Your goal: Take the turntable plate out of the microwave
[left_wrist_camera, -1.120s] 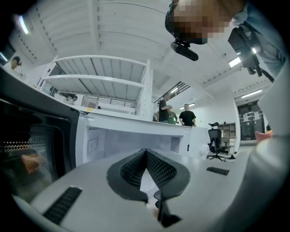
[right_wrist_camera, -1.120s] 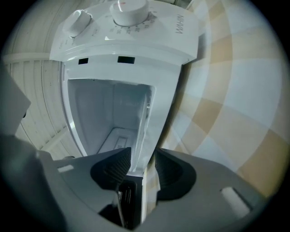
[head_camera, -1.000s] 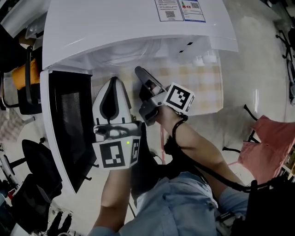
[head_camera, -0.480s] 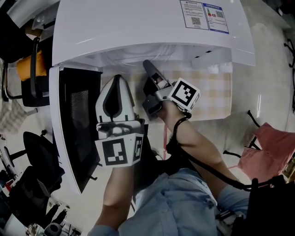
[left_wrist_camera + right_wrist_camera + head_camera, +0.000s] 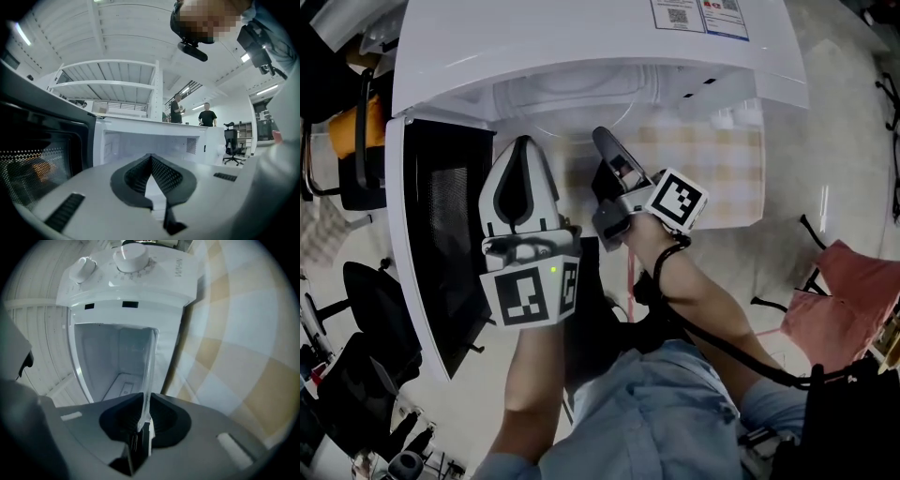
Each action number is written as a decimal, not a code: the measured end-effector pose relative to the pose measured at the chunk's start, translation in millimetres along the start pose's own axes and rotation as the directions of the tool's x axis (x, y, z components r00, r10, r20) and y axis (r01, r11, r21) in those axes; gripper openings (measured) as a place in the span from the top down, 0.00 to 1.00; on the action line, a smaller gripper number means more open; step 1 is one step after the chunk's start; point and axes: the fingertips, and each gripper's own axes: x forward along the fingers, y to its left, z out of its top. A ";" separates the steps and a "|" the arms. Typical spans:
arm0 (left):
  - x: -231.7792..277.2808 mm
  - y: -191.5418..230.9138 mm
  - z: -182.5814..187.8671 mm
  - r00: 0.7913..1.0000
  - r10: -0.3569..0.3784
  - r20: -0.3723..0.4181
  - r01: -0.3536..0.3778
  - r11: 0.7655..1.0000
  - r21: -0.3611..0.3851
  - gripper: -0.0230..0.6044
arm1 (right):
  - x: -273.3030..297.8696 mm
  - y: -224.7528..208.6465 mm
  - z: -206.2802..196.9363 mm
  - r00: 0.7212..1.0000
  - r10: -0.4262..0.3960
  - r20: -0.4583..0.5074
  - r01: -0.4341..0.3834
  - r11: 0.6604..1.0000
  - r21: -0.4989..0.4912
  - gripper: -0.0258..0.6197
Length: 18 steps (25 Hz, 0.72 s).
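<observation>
The white microwave (image 5: 581, 37) stands with its door (image 5: 441, 234) swung open to the left. The clear glass turntable plate (image 5: 572, 101) lies in the cavity. In the right gripper view the plate (image 5: 150, 362) shows edge-on as a thin clear strip. My right gripper (image 5: 602, 139) reaches into the opening, and its jaws (image 5: 145, 399) are closing, with the pads on the plate's rim. My left gripper (image 5: 521, 142) hovers beside it at the door side, shut and empty (image 5: 151, 158), pointing into the cavity (image 5: 150, 140).
The microwave sits on a checked cloth (image 5: 712, 178). Its control knobs (image 5: 132, 256) are on the right of the opening. A red chair (image 5: 844, 291) stands on the floor at the right, and dark office chairs (image 5: 366, 309) at the left. Two people (image 5: 206, 115) stand far behind.
Both grippers stay in front of the open microwave. The head view has shifted a little, and no clear movement of the plate shows.
</observation>
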 end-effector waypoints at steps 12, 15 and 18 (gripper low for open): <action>-11.5 -16.5 5.8 1.000 -0.012 -0.005 0.012 1.000 0.009 0.95 | -24.7 1.2 -27.7 0.999 -0.002 -0.050 0.004 0.999 0.037 0.90; -7.3 -15.2 6.0 1.000 -0.017 -0.004 0.017 1.000 0.008 0.95 | -19.7 1.4 -24.0 0.999 0.000 -0.047 0.000 1.000 0.003 0.88; -3.4 -12.2 4.5 1.000 -0.019 -0.011 0.019 1.000 0.002 0.95 | -8.5 1.4 -20.5 0.998 0.014 -0.060 -0.014 1.000 -0.008 0.77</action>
